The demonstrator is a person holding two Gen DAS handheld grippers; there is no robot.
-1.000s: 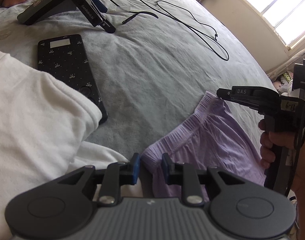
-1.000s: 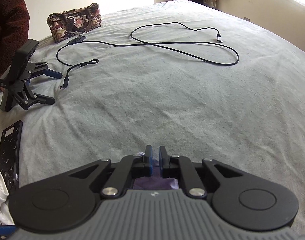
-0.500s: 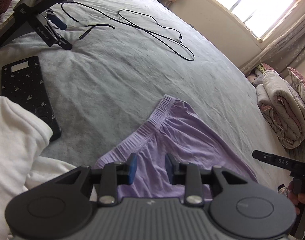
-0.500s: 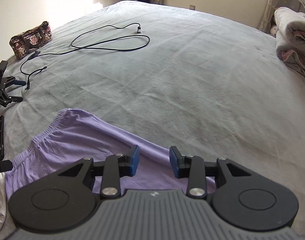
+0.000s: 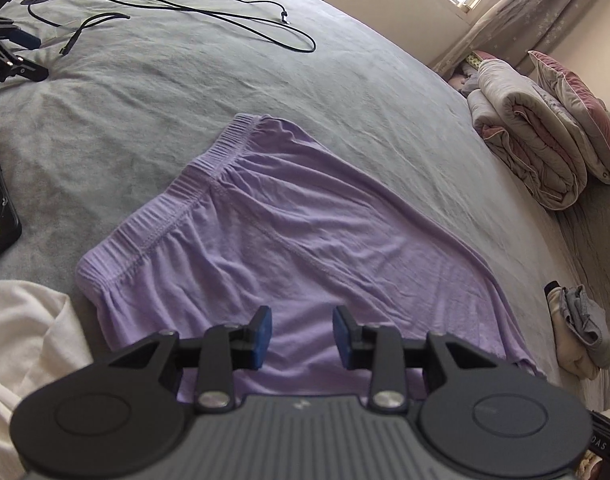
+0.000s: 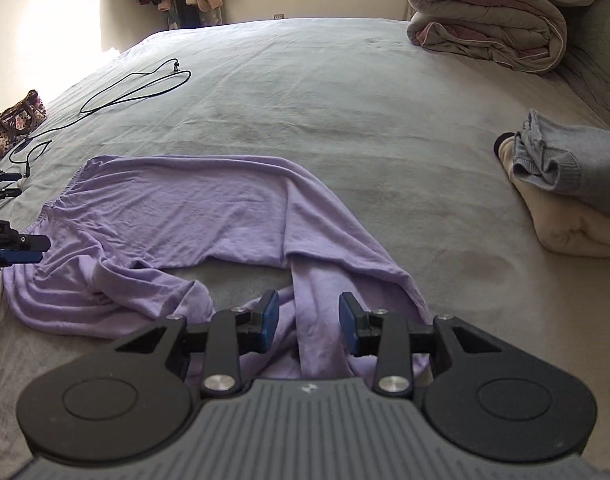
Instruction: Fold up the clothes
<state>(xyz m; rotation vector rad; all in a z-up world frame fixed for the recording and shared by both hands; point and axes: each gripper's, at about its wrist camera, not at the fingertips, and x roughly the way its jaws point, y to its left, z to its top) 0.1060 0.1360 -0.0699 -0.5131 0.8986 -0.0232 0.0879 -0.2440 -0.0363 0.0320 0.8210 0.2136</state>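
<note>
A pair of lilac trousers lies spread on the grey bed, waistband toward the left side, the legs trailing back toward the person and rumpled where they cross. From the left wrist view the elastic waistband runs slantwise across the bedcover, with the cloth fanning out below it.

The left tool hangs over the seat of the trousers with its blue pads apart; its jaws have just been opening, and only flat cloth shows in the gap, nothing pinched. The right tool hovers above one trouser leg near the hem, its pads likewise spread; its jaws have also just been opening, and the leg lies loose under them, not gripped. In the right wrist view the left tool's tip shows at the far left edge, just beside the waistband end.

A white garment is heaped just beside the waistband on the left. A black cable loops across the far part of the bed. A rolled quilt sits at the far right corner, and a small pile of folded clothes, grey on cream, rests well apart from the trousers on the right.
</note>
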